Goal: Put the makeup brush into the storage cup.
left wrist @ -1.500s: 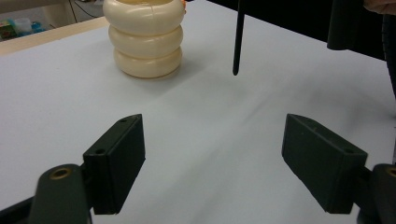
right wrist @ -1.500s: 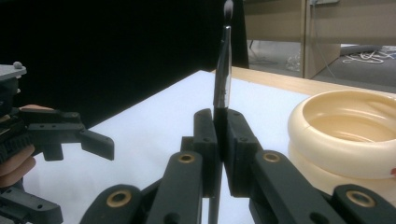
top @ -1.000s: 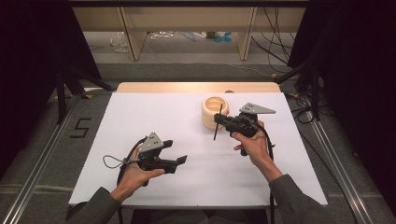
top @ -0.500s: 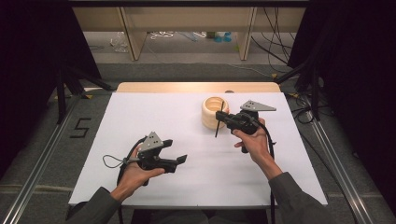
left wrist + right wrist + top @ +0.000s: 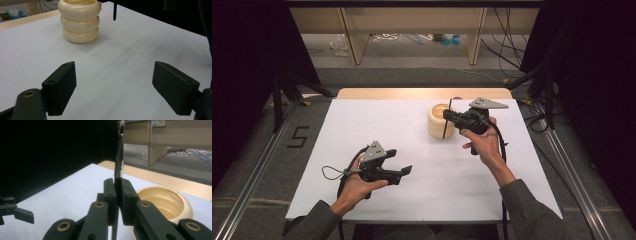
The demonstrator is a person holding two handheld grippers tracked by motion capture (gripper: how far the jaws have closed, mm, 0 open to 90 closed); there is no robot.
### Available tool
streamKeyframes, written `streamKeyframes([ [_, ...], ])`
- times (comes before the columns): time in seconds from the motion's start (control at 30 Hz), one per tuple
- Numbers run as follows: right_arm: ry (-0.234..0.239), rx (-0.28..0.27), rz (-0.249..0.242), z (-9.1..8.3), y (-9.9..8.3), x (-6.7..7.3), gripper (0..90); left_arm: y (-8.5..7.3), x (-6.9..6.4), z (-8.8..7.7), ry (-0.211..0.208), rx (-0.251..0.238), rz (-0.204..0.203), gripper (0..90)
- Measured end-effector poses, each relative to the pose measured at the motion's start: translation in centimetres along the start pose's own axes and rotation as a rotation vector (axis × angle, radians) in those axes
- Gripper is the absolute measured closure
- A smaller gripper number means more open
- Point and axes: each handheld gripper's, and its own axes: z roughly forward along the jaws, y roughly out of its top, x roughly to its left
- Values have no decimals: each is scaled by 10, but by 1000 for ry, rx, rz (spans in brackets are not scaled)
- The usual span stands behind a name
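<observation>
The right gripper (image 5: 447, 116) is clamped on a thin black brush (image 5: 447, 120), held upright (bristles up) just beside the cream holder (image 5: 438, 126); the left gripper (image 5: 404, 171), jaws apart, rests well away.

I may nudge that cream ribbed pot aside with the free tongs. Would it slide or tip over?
The cream ribbed pot looks squat and about as wide as tall, so it would probably slide rather than tip. Its glossy rounded ribs could let open tongs slip upward. The smooth white table likely offers little drag.
</observation>
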Motion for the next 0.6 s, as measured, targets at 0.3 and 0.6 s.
streamKeyframes([
  [0.3,-12,11,1,2,6,-6,850,0,1,0,5,2,-11,189],
  [0.6,-16,12,4,2,13,-8,850,0,1,-1,6,-3,-20,189],
])
